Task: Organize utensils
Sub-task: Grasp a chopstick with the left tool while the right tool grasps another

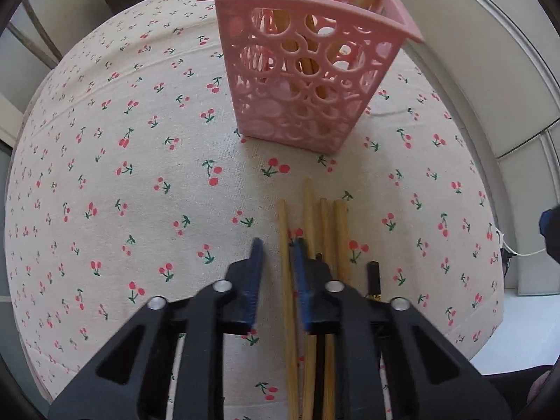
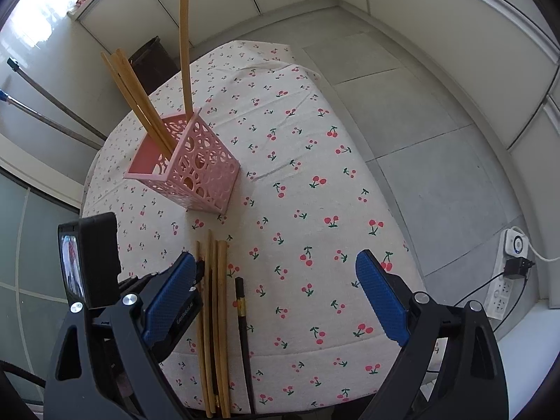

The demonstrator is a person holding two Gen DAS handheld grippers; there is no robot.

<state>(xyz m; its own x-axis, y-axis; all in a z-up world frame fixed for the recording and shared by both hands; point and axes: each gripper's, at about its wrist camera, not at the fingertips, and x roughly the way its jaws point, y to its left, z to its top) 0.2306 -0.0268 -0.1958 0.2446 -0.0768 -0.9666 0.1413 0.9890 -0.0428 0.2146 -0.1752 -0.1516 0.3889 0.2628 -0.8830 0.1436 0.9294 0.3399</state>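
A pink perforated basket (image 1: 308,66) stands on the cherry-print tablecloth and holds several wooden chopsticks (image 1: 290,24); it also shows in the right wrist view (image 2: 196,175). Several loose wooden chopsticks (image 1: 327,231) and one black chopstick (image 1: 372,276) lie side by side on the cloth in front of the basket. My left gripper (image 1: 278,250) is low over them, partly open, with the leftmost wooden chopstick (image 1: 285,262) between its blue fingers. My right gripper (image 2: 276,269) is wide open and empty above the table, with the loose chopsticks (image 2: 217,301) below it.
The table (image 2: 315,182) is small, with its edges close on the right and front. A power strip (image 2: 507,273) with a plug lies on the tiled floor to the right. A dark bin (image 2: 154,56) stands behind the table. The left gripper's body (image 2: 91,259) is at the left.
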